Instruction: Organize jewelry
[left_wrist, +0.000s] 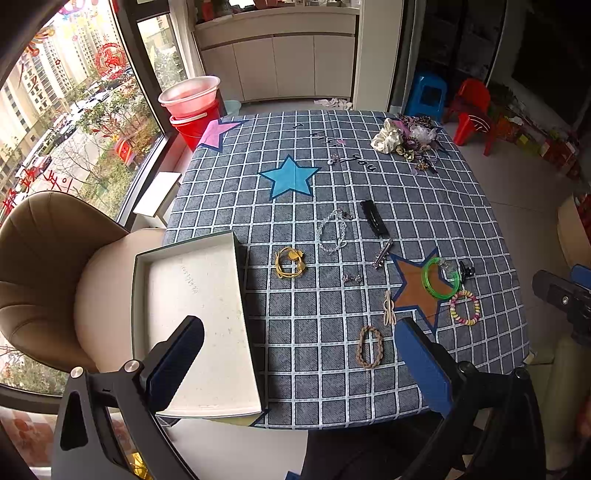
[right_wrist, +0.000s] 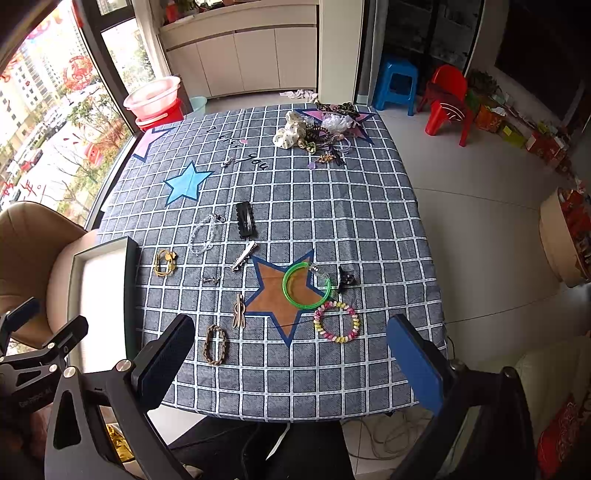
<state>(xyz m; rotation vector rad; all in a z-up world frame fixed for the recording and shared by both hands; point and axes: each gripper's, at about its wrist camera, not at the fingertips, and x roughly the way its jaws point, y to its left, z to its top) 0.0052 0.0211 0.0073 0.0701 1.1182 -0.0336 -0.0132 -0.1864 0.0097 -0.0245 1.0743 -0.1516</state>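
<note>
Both grippers are held above the near table edge, nothing gripped: the left gripper (left_wrist: 299, 354) is spread wide with empty air between its fingers, and the right gripper (right_wrist: 290, 354) likewise, jaws fully apart. Nearest is seen a braided brown hair tie (right_wrist: 215, 344), then a tan hair clip (right_wrist: 239, 311) and a pastel spiral bracelet (right_wrist: 336, 321). The white-lined tray (left_wrist: 236, 288) is placed at the left table edge, overhanging the checked tablecloth (right_wrist: 332, 229) toward a beige chair (left_wrist: 44, 258). Further out are found a green bangle (right_wrist: 306, 286) on the brown star, a black claw clip (right_wrist: 345, 277) just beside it, a small silver piece, possibly earrings, (right_wrist: 211, 280), a silver alligator clip (right_wrist: 243, 255), a yellow corded bracelet (left_wrist: 290, 263), a clear beaded chain (left_wrist: 332, 230) and a black snap clip (right_wrist: 245, 219). A heap of scrunchies and hair ties (right_wrist: 317, 129) is left at the far corner. Risks judged: the overhanging tray could be tipped off if nudged; the thin chain and small silver piece could be slipped from the pads or snagged on cloth; the cloth could be dragged, scattering items.
</note>
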